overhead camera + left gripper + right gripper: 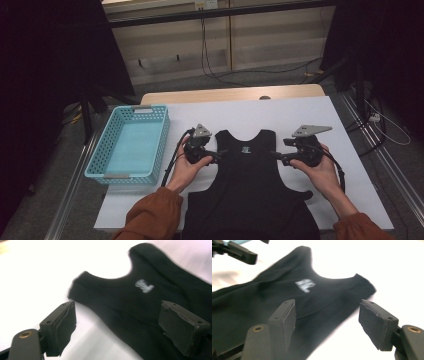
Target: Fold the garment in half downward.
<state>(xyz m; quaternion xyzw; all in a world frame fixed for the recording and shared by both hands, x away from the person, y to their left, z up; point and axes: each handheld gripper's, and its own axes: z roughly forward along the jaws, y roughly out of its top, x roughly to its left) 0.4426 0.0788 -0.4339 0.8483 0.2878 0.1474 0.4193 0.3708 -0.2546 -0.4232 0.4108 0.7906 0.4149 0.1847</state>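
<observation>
— Where the black tank top (247,185) lies flat on the white surface (345,165), how far does it reach?
— From mid-surface, straps pointing to the far edge, down over the near edge. It is plain black with a small white label (144,286) just under the neckline.
— What does the high view add?
— The light blue basket (129,144) at the left edge, which the left gripper view lacks; only a sliver of it shows in the right gripper view.
— And the claws?
— Left gripper (216,155) at the left armhole, right gripper (278,155) at the right; both spread wide, each straddling the armhole's edge, gripping nothing
</observation>
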